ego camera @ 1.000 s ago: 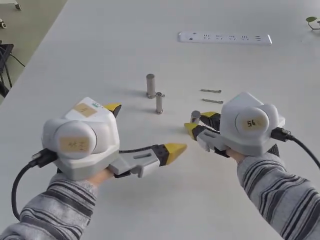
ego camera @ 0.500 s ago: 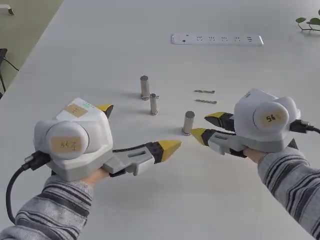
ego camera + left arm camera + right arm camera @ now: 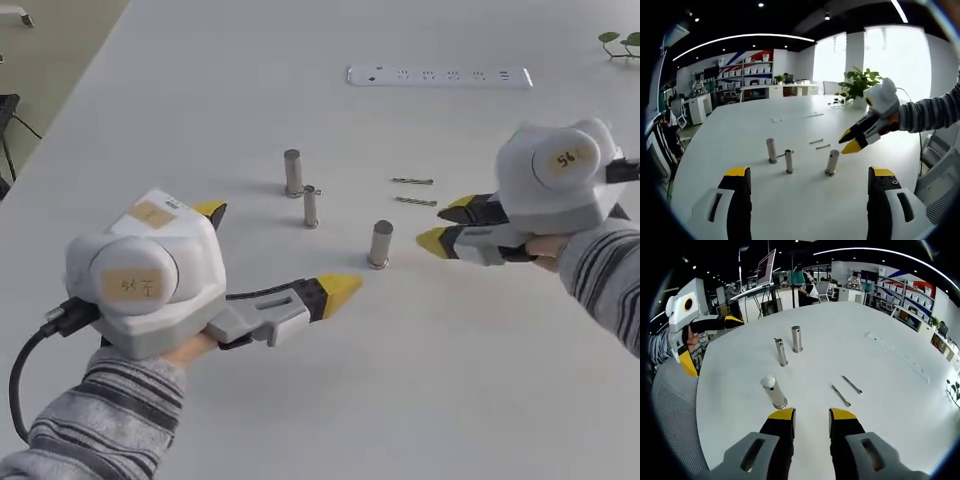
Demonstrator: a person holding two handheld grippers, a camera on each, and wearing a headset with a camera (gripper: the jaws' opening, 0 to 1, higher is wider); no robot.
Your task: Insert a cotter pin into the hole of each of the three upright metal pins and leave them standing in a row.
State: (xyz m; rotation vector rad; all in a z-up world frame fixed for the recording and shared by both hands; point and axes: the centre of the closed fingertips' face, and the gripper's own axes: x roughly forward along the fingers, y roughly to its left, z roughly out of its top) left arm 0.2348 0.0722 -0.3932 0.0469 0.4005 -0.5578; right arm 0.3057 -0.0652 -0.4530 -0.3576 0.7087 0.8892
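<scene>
Three grey metal pins stand upright on the white table: a far one point(image 3: 292, 172), a middle one point(image 3: 311, 206) with a cotter pin through its top, and a near one point(image 3: 380, 244). Two loose cotter pins point(image 3: 412, 181) point(image 3: 418, 201) lie to their right. My right gripper point(image 3: 443, 228) hovers right of the near pin, open a little, with nothing between its jaws. My left gripper point(image 3: 272, 250) is wide open at the lower left, also holding nothing. The left gripper view has the three pins point(image 3: 789, 161) ahead. In the right gripper view the near pin point(image 3: 774, 391) and the loose cotter pins point(image 3: 840, 395) lie just beyond the jaws.
A white power strip point(image 3: 438, 76) lies at the far side of the table. A small plant point(image 3: 625, 40) sits at the far right corner. The table's left edge point(image 3: 60, 120) runs along the floor side.
My right gripper has drawn back to the right and risen, away from the near pin, which now stands free. The left gripper has hardly moved.
</scene>
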